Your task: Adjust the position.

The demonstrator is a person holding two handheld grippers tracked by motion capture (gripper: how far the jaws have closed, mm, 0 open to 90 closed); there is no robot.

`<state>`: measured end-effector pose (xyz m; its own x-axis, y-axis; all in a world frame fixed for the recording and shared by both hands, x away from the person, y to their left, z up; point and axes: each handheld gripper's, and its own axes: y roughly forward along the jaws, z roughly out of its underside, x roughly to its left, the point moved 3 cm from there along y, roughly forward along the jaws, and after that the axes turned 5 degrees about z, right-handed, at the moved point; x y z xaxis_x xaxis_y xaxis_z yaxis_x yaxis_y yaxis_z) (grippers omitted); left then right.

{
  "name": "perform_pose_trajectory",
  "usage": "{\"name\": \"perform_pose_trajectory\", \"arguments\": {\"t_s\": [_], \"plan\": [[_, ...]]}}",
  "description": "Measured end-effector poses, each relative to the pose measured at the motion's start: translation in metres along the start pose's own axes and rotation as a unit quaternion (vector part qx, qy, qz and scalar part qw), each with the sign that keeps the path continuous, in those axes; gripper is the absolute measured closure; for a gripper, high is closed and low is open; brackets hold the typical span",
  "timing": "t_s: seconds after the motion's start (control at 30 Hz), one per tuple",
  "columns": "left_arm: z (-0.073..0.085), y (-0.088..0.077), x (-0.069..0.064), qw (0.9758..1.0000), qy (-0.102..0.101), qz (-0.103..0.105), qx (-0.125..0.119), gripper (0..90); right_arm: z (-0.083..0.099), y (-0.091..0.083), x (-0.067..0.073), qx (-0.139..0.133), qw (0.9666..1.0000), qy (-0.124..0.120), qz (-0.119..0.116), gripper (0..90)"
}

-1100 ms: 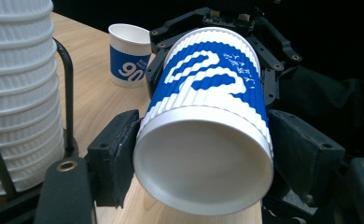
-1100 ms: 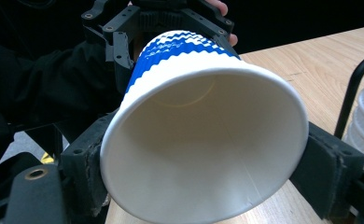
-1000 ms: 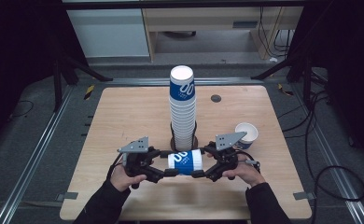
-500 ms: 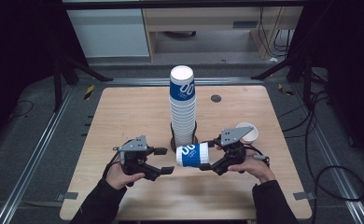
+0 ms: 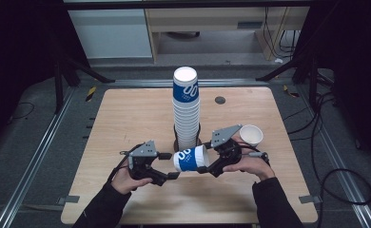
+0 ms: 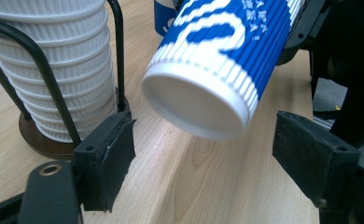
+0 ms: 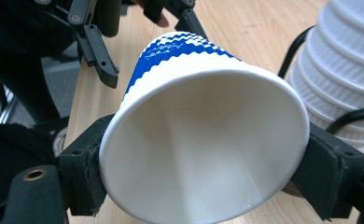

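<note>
A blue-and-white ribbed paper cup lies on its side in the air above the table's front. My right gripper is shut on its rim end, and the right gripper view has the pads pressing the open mouth slightly oval. My left gripper is open just left of the cup. Its jaws have just opened off the cup and eased back a little. The cup's white bottom hangs ahead of its pads, touching neither. A tall stack of cups stands behind.
The stack sits in a black wire holder on a round brown base at the table's middle. One white cup stands upright at the right, behind my right hand. A dark round spot marks the far tabletop.
A second ago both grippers held the cup level between them. The left gripper has let go and opened; the right gripper has lifted the cup slightly and tilted it.
</note>
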<state>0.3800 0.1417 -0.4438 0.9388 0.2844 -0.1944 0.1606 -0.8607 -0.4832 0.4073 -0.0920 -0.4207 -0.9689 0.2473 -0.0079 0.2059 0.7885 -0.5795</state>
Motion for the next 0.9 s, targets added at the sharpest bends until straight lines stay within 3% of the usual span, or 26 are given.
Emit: {"name": "perform_pose_trajectory", "arguments": {"t_s": [0.27,0.63,0.8,0.9], "plan": [[0.002,0.006,-0.002,0.9997,0.011,-0.006,0.022,19.4,-0.006,0.017,0.003,0.026,0.9991,0.0,-0.033,17.2],[0.007,0.02,-0.009,0.9981,0.028,0.013,0.054,20.1,-0.005,0.028,0.009,0.044,0.9963,-0.004,-0.074,17.2],[0.009,0.022,-0.009,0.9971,0.038,0.016,0.065,24.5,-0.004,0.03,0.01,0.047,0.9956,-0.004,-0.08,16.2],[0.009,0.022,-0.009,0.9973,0.038,0.018,0.06,25.0,-0.005,0.03,0.01,0.04,0.9966,-0.009,-0.072,14.6]]}}
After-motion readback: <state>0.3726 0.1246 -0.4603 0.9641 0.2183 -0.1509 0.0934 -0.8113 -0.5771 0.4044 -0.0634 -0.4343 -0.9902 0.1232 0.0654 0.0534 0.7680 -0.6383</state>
